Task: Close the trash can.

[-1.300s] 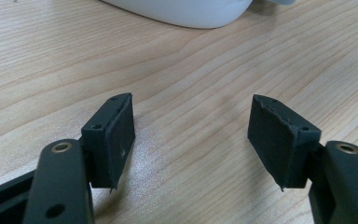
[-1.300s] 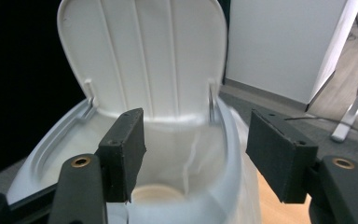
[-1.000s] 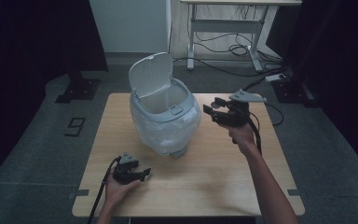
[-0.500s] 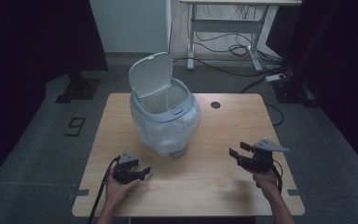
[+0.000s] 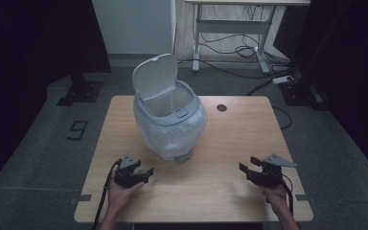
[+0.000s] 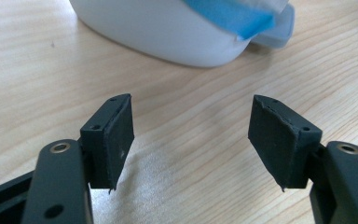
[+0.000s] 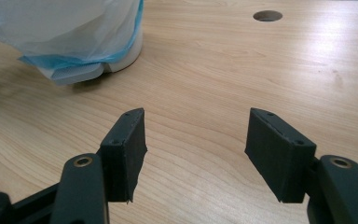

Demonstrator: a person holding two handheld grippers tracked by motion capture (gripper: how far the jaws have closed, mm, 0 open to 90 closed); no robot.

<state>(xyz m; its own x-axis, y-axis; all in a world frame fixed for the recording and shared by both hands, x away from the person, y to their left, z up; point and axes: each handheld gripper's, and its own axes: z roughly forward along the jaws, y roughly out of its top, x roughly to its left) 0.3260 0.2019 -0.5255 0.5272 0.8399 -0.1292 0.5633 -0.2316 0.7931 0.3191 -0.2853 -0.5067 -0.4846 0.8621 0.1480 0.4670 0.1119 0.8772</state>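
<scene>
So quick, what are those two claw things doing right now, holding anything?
Left gripper: jaws open, nothing between them, low over the wooden table.
Right gripper: jaws open, nothing held, also over bare wood.

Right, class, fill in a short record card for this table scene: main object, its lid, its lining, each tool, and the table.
main object: white pedal bin, mid-table
lid: lid raised, tilted back
lining: bag draped over the outside, blue edge near the base
left tool: left tool open, empty, near table edge
right tool: right tool open, empty, apart from bin
table: wooden table with round hole
</scene>
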